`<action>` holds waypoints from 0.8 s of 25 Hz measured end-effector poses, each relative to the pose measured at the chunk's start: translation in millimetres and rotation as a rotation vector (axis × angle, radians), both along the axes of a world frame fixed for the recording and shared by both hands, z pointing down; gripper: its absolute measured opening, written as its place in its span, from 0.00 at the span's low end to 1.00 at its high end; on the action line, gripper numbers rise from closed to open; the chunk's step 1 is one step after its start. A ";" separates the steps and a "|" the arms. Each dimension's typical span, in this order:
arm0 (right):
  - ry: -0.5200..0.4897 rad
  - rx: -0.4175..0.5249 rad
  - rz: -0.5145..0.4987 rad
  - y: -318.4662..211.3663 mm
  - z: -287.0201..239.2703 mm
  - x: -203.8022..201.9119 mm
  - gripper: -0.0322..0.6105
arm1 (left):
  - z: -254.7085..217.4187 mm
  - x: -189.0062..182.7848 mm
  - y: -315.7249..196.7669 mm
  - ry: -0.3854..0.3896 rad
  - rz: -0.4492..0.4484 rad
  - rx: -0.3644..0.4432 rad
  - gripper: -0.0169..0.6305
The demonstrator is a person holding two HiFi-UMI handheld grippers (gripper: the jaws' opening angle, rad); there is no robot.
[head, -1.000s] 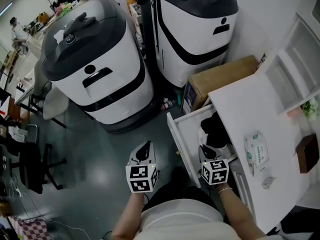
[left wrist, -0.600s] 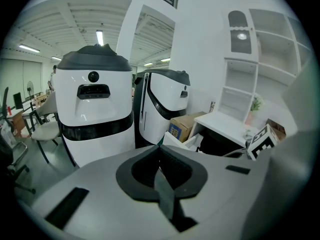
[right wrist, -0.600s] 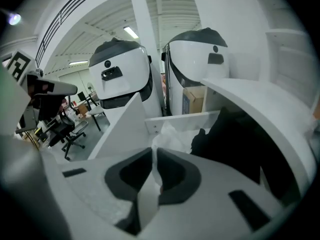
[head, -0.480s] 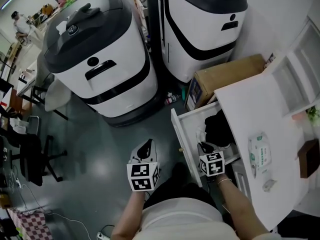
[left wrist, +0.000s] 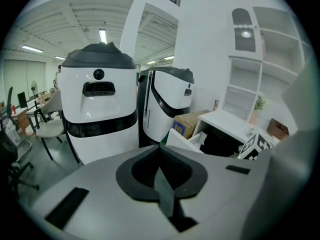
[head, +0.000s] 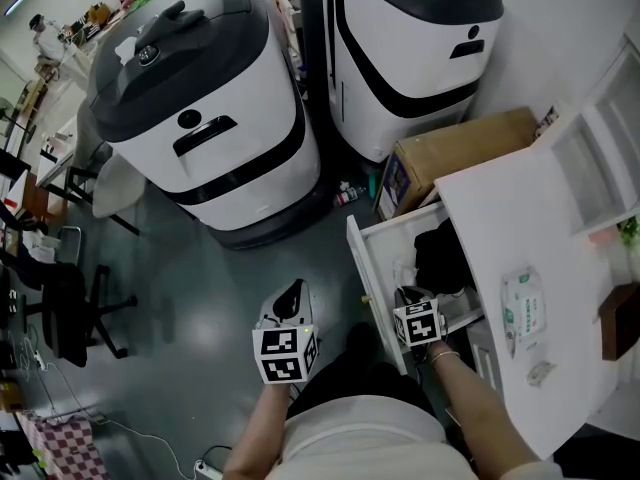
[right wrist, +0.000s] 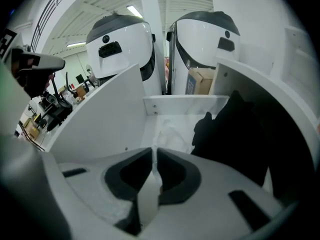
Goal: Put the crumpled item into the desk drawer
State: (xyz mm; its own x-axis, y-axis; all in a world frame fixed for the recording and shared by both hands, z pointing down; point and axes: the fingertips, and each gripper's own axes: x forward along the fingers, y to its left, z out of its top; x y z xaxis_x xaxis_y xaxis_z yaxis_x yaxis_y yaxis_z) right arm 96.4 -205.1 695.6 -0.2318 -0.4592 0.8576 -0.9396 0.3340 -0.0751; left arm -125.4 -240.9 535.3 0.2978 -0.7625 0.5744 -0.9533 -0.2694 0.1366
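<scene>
The white desk drawer [head: 364, 268] stands pulled open. A black crumpled item [head: 441, 257] lies inside it against the desk side, with a small white crumpled thing [head: 404, 271] beside it. My right gripper [head: 409, 296] hovers over the drawer's near end, shut, with nothing clearly between its fingers. In the right gripper view the right gripper [right wrist: 155, 150] points along the drawer wall [right wrist: 107, 116] toward the black item [right wrist: 237, 129]. My left gripper [head: 291, 295] hangs over the floor left of the drawer, shut and empty, as the left gripper view shows [left wrist: 160, 146].
Two big white-and-black machines [head: 205, 118] [head: 410, 53] stand beyond the drawer. A cardboard box [head: 462, 151] sits by the desk. The desk top [head: 520, 218] carries a wipes pack [head: 524, 308] and a brown box [head: 622, 320]. An office chair [head: 62, 308] is at far left.
The head view has shifted slightly. My right gripper has edged a little back toward the drawer's near end. The left gripper has stayed put.
</scene>
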 end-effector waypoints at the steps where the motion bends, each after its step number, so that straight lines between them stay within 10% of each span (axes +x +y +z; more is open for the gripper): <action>1: 0.005 -0.011 -0.005 0.4 3.2 -0.4 0.10 | 0.5 -0.8 0.1 -0.001 -0.003 -0.001 0.02; 20: -0.001 -0.166 -0.070 7.3 45.2 -0.1 0.10 | 10.5 -6.7 5.2 -0.023 -0.036 -0.037 0.02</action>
